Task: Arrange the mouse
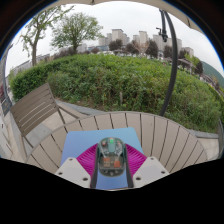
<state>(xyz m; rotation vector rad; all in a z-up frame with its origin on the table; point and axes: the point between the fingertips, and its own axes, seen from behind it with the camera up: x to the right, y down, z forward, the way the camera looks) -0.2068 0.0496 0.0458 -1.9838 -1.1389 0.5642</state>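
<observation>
The claw [111,168] pinches the mouse [111,155] between its 2 pink pads [88,159], holding it above a blue mat [103,139] on the round slatted wooden counter [165,135], with a wooden bench [34,105] and green hedge [130,82] beyond.

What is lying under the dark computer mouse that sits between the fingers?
Under the dark computer mouse lies a light blue rectangular mat on the round slatted wooden table. The mat's part beneath the mouse is hidden. The mouse sits between the pink-padded fingers.
</observation>
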